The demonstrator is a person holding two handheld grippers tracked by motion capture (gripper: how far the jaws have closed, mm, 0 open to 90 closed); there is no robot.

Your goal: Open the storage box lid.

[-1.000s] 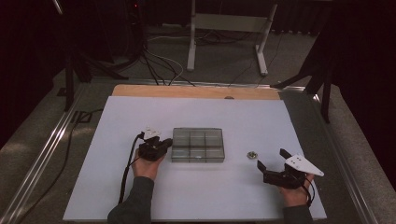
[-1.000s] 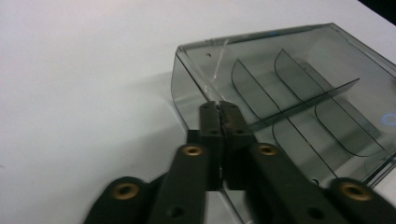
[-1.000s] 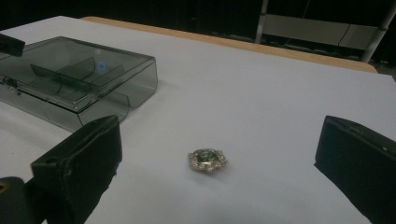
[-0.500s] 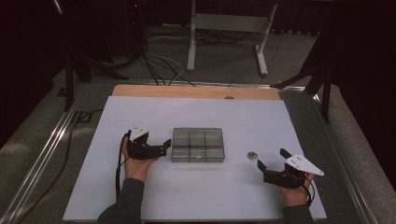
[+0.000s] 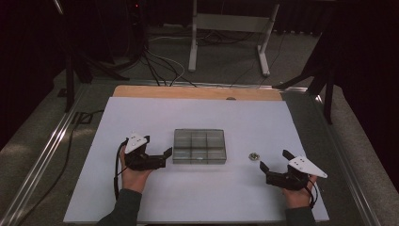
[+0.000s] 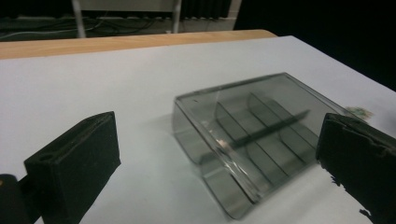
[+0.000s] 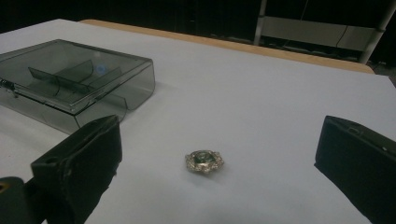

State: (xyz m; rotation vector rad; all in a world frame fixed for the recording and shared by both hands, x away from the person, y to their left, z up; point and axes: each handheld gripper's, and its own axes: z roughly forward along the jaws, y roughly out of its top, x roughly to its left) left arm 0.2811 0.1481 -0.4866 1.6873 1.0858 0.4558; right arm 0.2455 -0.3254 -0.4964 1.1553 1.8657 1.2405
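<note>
A clear smoky plastic box (image 5: pixel 199 146) with inner dividers lies shut at the middle of the white table. Left of it, my left gripper (image 5: pixel 157 146) points toward its short side. Its jaws have just been opening and stand wide, with nothing between them. The left gripper view has the box (image 6: pixel 252 140) just ahead of the gripper (image 6: pixel 217 163), untouched by the pads. A small silvery brooch (image 5: pixel 254 156) with a green centre lies right of the box. My right gripper (image 5: pixel 274 160) stands open close behind it, and the brooch (image 7: pixel 204 161) rests on the table ahead of the gripper (image 7: pixel 224 140).
The white sheet (image 5: pixel 141 113) covers the table, with a wooden strip (image 5: pixel 188 92) along its far edge. Metal rails run down both sides. Stand legs (image 5: pixel 193 42) and cables lie on the floor beyond. The box (image 7: pixel 70 84) sits to the left in the right gripper view.
My left gripper has drawn back leftward from the box's left edge and lifted slightly, and its jaws now stand apart. The right gripper, the box and the brooch have not moved.
</note>
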